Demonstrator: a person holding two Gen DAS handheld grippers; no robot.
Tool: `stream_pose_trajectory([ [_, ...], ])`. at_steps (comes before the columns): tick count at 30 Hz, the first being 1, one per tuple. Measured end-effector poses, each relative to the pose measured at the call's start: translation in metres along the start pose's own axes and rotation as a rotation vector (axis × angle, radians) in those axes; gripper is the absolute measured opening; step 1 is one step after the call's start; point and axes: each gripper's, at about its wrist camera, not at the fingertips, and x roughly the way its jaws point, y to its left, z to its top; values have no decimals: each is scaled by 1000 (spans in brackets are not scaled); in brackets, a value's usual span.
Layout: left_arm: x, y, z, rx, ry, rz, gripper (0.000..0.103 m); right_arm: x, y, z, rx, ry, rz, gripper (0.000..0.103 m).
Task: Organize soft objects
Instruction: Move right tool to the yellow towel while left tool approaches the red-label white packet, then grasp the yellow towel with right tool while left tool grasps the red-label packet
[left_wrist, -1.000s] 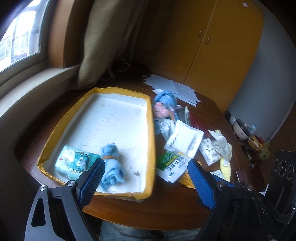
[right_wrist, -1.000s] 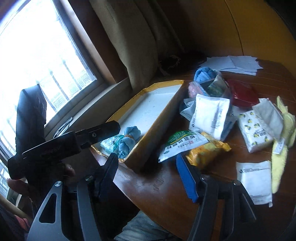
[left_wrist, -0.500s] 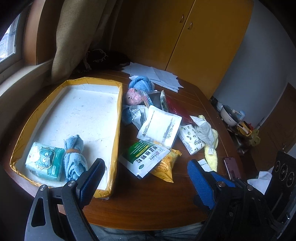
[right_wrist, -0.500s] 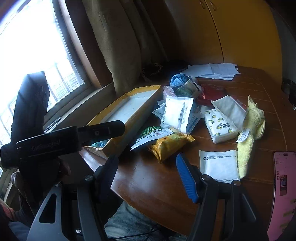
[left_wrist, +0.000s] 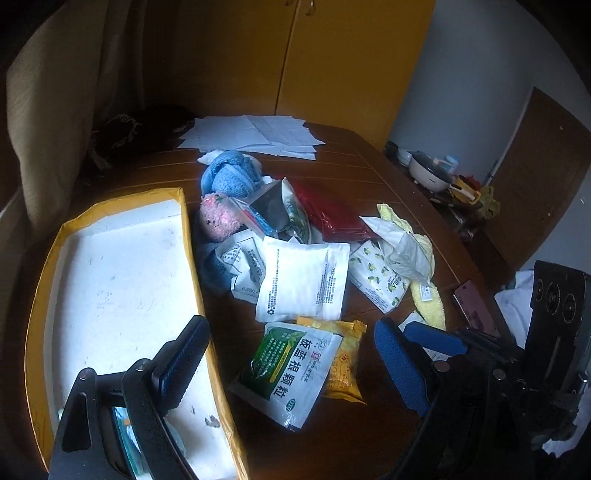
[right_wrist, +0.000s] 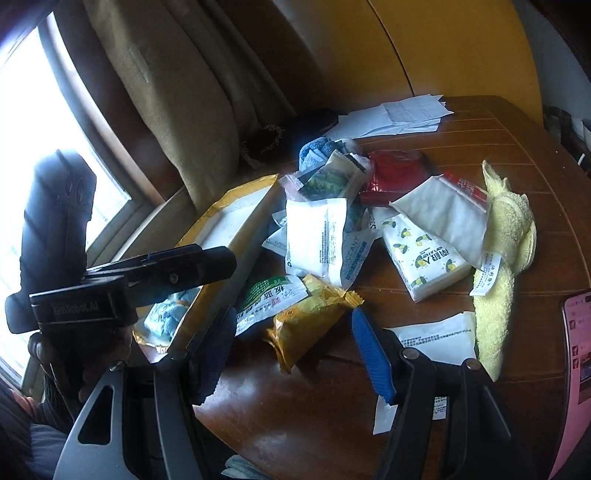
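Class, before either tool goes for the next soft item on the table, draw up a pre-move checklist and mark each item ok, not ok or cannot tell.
1. Left tool open and unloaded: ok.
2. Right tool open and unloaded: ok.
3. Yellow-rimmed white tray has bare floor for more items: ok.
4. Green-and-white printed sachet unobstructed from above: ok; it overlaps the yellow snack packet.
5. Pink plush ball free of the pile: not ok; packets lean on it.
6. Pink phone clear of the right tool's path: cannot tell.
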Motion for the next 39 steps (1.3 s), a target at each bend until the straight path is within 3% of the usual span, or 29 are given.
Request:
stream_pose_trajectory([
  [3,8,-7,2,-4,35,18,93,-5,-7,0,43,-9,-14,65],
  [10,-16,-22,-15,-82,-30,58,93,-33,-18,6,30,-21,13,65],
  [16,-18,-30,0,-167,-38,138,93,-41,-38,21,58,3,66,65],
  [19,-19,-38,13,-191,-81,138,93,-47,-52,31,67,4,99,65],
  [24,0,-57,44,-245,-58,71,93,-51,-75,49,27,38,130,65],
  [30,30,-97,83,-161,-8,43,93,-57,-102,61,18,70,132,65],
  [36,73,-119,90,-95,85,25,93,-65,-120,62,33,101,109,65],
  [39,90,-128,92,-73,129,57,93,-62,-127,60,55,104,87,65],
])
